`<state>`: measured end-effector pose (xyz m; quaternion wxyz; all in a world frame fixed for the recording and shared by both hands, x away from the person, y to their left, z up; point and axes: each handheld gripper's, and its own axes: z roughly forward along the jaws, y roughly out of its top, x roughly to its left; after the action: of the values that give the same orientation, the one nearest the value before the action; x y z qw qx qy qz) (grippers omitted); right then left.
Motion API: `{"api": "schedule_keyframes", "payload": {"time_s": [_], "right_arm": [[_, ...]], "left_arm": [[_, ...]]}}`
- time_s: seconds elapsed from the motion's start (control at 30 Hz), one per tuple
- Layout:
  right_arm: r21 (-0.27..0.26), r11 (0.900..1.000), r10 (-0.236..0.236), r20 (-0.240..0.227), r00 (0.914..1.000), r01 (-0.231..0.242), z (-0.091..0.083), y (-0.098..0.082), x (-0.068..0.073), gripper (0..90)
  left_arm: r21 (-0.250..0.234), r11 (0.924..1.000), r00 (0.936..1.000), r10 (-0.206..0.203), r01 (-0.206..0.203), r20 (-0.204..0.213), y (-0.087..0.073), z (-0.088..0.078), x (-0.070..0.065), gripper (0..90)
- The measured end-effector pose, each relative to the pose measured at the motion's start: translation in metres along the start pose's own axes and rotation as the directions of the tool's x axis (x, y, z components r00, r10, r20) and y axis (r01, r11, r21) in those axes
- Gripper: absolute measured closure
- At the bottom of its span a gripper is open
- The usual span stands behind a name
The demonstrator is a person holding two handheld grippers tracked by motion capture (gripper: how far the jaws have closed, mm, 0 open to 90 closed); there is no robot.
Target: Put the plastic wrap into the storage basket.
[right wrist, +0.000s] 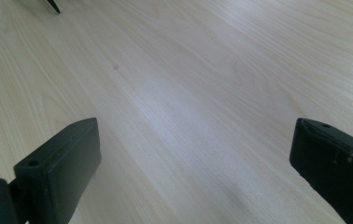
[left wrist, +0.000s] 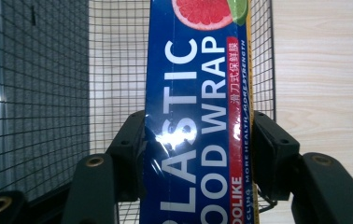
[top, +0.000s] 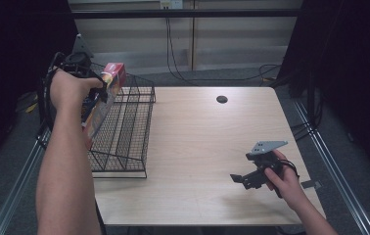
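Fingers [left wrist: 128,154] of the left gripper [top: 82,73] clamped on one plastic wrap box [left wrist: 198,116], a pad against each long side; fingers [right wrist: 58,163] of the right gripper [top: 245,178] spread wide apart, nothing between them. One pale wood bench [top: 207,147]. One black wire basket [top: 124,127] at its 9 o'clock edge. Box held raised and tilted over the basket's 9 o'clock side, blue with a grapefruit picture. Right gripper low over bare bench at 4 o'clock. One dark round hole [top: 221,99] at 12 o'clock.
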<state>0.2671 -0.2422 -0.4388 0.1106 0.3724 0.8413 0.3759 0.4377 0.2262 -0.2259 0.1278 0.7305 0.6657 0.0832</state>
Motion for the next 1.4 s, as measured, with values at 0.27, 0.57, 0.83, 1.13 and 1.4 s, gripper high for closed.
{"api": "schedule_keyframes", "payload": {"time_s": [0.27, 0.57, 0.83, 1.13, 1.4], "right_arm": [[0.0, 1.0, -0.001, 0.001, 1.0, 0.001, 0.0, 0.0, 0.0, 2.0], [-0.001, 1.0, -0.006, 0.0, 1.0, 0.006, 0.001, 0.0, 0.001, 2.0], [0.0, 1.0, -0.004, -0.004, 1.0, 0.004, 0.0, 0.0, 0.001, 2.0], [-0.005, 1.0, 0.001, -0.001, 1.0, -0.001, -0.001, -0.001, -0.001, 2.0], [-0.001, 1.0, -0.004, 0.004, 1.0, 0.004, 0.0, -0.001, 0.0, 2.1]], "left_arm": [[-0.016, 0.9987, 0.9988, -0.048, 0.048, -0.007, -0.003, 0.001, 0.011, 45.1], [-0.021, 0.997, 0.9971, -0.075, 0.074, -0.015, -0.007, 0.003, 0.023, 45.1], [-0.026, 0.9962, 0.9963, -0.083, 0.083, -0.019, -0.008, 0.004, 0.032, 45.0], [-0.029, 0.9937, 0.9938, -0.109, 0.109, -0.021, -0.009, 0.009, 0.04, 45.0], [-0.026, 0.9922, 0.992, -0.123, 0.122, -0.031, -0.01, 0.016, 0.044, 45.0]]}}
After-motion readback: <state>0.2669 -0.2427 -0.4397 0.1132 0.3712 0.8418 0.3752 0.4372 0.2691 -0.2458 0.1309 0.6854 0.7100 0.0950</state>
